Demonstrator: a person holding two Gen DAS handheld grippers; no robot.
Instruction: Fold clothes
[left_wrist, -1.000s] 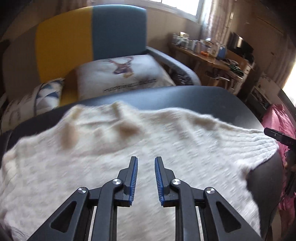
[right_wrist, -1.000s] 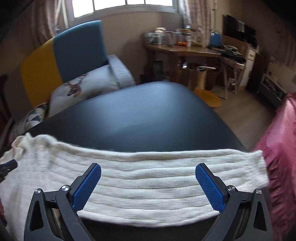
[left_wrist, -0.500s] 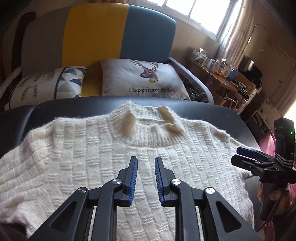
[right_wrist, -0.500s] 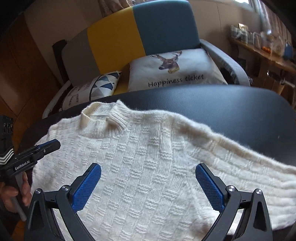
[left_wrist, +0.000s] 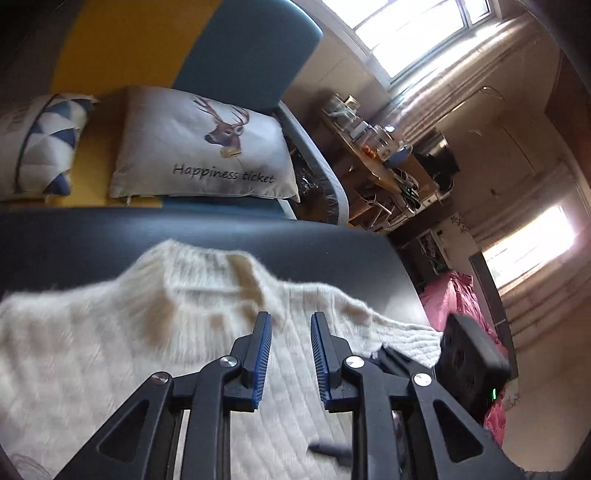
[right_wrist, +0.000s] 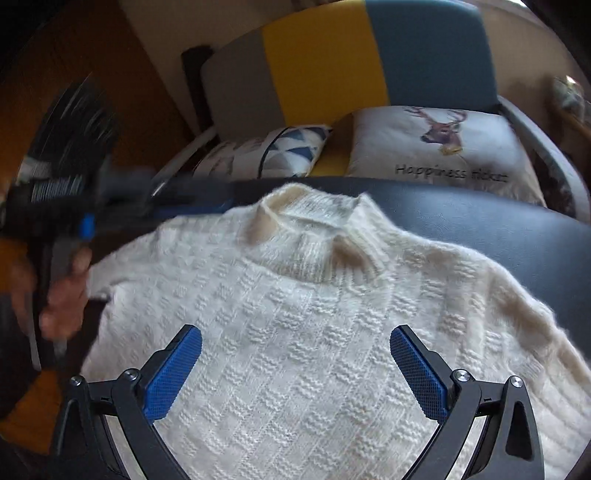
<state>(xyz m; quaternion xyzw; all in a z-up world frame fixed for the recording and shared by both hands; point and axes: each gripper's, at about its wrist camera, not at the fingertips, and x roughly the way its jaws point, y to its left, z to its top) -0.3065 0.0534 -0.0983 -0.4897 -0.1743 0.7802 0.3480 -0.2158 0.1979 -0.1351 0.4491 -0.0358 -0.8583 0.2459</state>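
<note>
A cream knitted sweater lies spread on a dark table, its collar toward the sofa. It also shows in the left wrist view, blurred. My right gripper is wide open and empty, held above the sweater's chest. My left gripper has its jaws a narrow gap apart and empty, over the sweater's right side. The left gripper also shows blurred at the left of the right wrist view, and the right gripper's body in the left wrist view.
Behind the table stands a grey, yellow and blue sofa with a deer pillow and a triangle-pattern pillow. A cluttered wooden desk is at the far right. Pink cloth lies past the table's right edge.
Both grippers swung quickly over the sweater; the left view turned right and tilted, the right view turned left toward the collar. Neither jaw opening changed. The sweater stayed flat.
</note>
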